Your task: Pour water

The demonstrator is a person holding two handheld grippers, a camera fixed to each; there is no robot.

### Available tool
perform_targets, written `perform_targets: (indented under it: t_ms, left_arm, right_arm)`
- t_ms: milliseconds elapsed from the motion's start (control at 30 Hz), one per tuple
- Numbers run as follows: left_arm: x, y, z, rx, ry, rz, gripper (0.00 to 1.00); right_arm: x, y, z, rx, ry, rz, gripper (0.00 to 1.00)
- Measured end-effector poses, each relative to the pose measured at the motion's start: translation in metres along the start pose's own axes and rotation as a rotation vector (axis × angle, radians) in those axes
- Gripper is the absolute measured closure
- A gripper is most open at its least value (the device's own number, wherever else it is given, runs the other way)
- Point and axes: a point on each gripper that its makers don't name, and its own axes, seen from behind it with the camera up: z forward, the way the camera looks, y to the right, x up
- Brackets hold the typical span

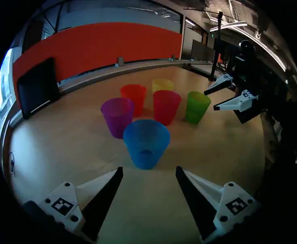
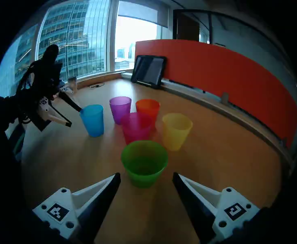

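Six plastic cups stand upright in a cluster on a wooden table [image 1: 67,138]. In the left gripper view the blue cup [image 1: 145,142] is nearest, just beyond my open left gripper [image 1: 148,168], with nothing between the fingers. Behind it stand the purple cup [image 1: 117,116], orange cup [image 1: 134,97], red cup [image 1: 166,106], yellow cup [image 1: 162,85] and green cup [image 1: 197,106]. My right gripper [image 1: 210,101] hovers open beside the green cup. In the right gripper view the green cup [image 2: 144,162] sits just ahead of the open right gripper [image 2: 145,175]. The left gripper [image 2: 75,116] is beside the blue cup [image 2: 92,119].
A dark tablet [image 2: 149,70] leans against the low orange partition [image 2: 238,81] along the table's far edge. Tall windows [image 2: 79,40] lie beyond the table. Bare wood [image 2: 230,162] stretches around the cups on every side.
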Motion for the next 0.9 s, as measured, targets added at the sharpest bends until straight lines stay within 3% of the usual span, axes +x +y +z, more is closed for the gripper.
perform_targets:
  t_ms: [367,600,900]
  left_arm:
    - [0.000,0.002,-0.019,0.046,0.055,-0.013,0.03]
    - [0.000,-0.014,-0.029,0.145,0.121,-0.045,0.04]
    - [0.000,-0.035,-0.040,0.285,0.213,-0.050,0.04]
  right_arm:
    - [0.000,-0.003,-0.022,-0.044,0.033,0.016,0.00]
    - [0.003,0.001,-0.032,-0.106,0.073,0.028,0.00]
    - [0.022,0.015,-0.045,-0.204,0.176,0.112,0.00]
